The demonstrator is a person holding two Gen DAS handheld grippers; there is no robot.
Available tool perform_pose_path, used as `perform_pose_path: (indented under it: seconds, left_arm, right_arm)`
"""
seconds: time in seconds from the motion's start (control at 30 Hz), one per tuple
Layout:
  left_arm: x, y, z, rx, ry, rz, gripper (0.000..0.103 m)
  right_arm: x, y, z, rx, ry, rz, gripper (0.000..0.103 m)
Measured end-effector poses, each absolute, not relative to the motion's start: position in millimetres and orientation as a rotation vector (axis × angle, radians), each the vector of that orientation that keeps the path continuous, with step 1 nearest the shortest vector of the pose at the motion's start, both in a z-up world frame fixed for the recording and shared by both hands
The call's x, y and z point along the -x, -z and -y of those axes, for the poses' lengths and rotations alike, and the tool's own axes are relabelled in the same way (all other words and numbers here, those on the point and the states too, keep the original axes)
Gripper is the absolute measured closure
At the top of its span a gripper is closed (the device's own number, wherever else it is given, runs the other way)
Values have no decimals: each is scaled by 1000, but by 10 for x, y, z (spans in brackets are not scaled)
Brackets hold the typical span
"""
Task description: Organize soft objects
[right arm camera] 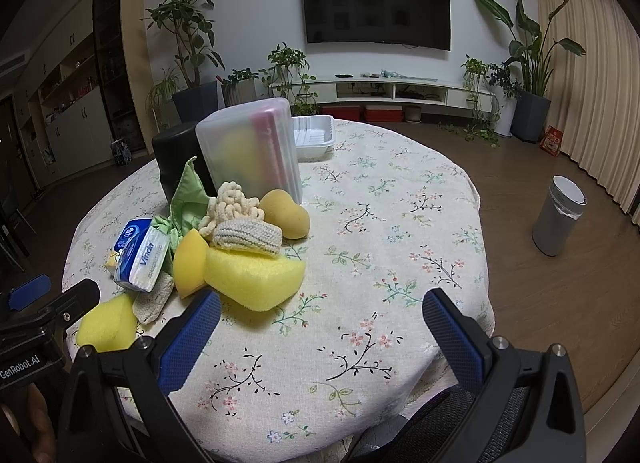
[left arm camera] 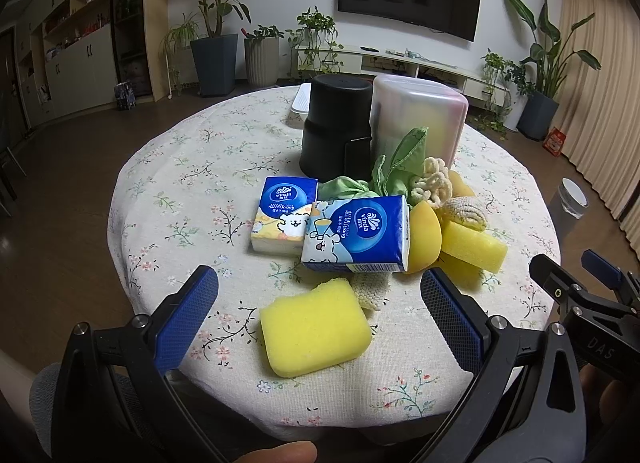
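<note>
A pile of soft things lies on the round flowered table [left arm camera: 180, 199]. Nearest is a yellow sponge [left arm camera: 314, 327], right between the fingers of my open left gripper [left arm camera: 320, 295]. Behind it lie two blue Vinda tissue packs [left arm camera: 358, 237] [left arm camera: 284, 215], a green cloth [left arm camera: 396, 159], a cream knitted scrubber [left arm camera: 432, 183], a knitted pad [right arm camera: 246, 237] and more yellow sponges [right arm camera: 252, 277]. My right gripper [right arm camera: 320, 317] is open and empty over bare cloth, right of the pile.
A black cylinder [left arm camera: 336, 127] and a translucent plastic box [right arm camera: 252, 151] stand behind the pile. A white tray [right arm camera: 312, 137] sits at the table's far side. A grey bin [right arm camera: 558, 219] stands on the floor to the right.
</note>
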State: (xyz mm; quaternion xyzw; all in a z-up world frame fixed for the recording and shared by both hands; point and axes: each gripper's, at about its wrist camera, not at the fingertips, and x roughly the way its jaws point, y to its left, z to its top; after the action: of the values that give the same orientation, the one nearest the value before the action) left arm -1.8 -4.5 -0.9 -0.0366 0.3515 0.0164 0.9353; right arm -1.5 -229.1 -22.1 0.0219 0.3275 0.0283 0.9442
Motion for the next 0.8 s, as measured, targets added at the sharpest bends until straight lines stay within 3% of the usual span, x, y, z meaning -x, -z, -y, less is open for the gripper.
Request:
perform_pose_path:
  seconds: [0.8]
  left_arm:
    - [18, 18, 42, 78, -31, -720, 0]
  right_arm:
    - [3, 221, 2276, -42, -61, -671, 0]
